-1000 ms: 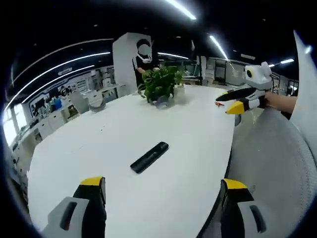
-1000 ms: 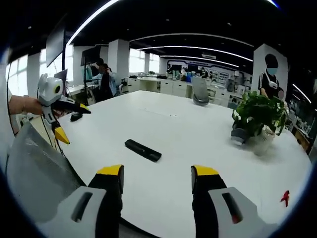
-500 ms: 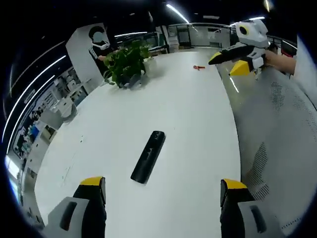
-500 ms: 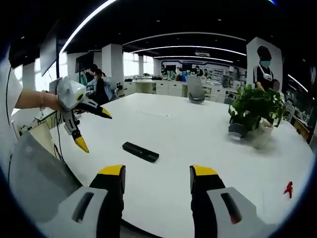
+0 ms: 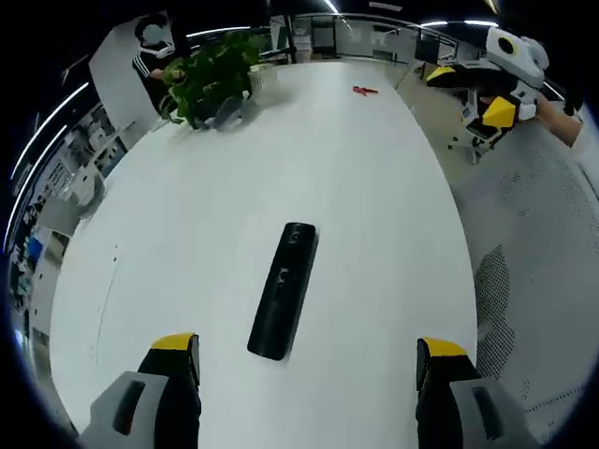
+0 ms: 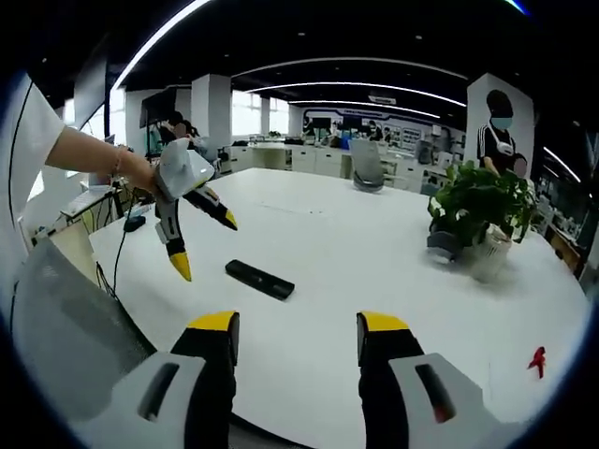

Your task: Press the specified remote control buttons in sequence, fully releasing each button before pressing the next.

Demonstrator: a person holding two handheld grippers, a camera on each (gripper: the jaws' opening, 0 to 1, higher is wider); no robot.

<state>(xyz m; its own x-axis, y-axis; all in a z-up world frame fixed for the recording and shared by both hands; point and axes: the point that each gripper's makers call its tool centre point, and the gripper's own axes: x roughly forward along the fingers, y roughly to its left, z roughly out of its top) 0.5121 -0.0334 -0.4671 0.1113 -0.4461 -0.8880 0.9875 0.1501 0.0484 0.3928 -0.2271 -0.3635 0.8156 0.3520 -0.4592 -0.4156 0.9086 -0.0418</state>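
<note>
1. I am working over a large white oval table [image 5: 374, 187], its bare top spreading under both grippers; in the right gripper view the same table [image 6: 374, 271] runs away toward an open office with desks and ceiling light strips.
2. A grey mesh chair back [image 5: 533, 281] stands just off the table's right edge in the left gripper view, and shows again at the near left of the right gripper view [image 6: 65, 337].
3. A potted green plant [image 5: 211, 79] sits at the far left of the table in the left gripper view; in the right gripper view the plant [image 6: 482, 210] stands on the far right side, well apart from the remote.
4. My left gripper [image 5: 309, 374] hangs above the near part of the table, its two yellow-tipped jaws spread wide with nothing between them. In the right gripper view it [image 6: 201, 238] enters from the left, held in a hand [image 6: 140, 173], jaws apart and pointing down toward the table.
5. My right gripper [image 6: 295, 341] has its jaws spread too, holding nothing. In the left gripper view it [image 5: 468, 94] sits at the far right, off the table's edge.
6. The black remote control [image 5: 284, 290] lies flat on the table, just ahead of my left jaws and between them in the left gripper view; in the right gripper view the remote [image 6: 259, 279] rests just beyond the left gripper's lower tip, not touched.
7. A small red object [image 5: 363, 91] lies on the far end of the table; I cannot tell what it is.
</note>
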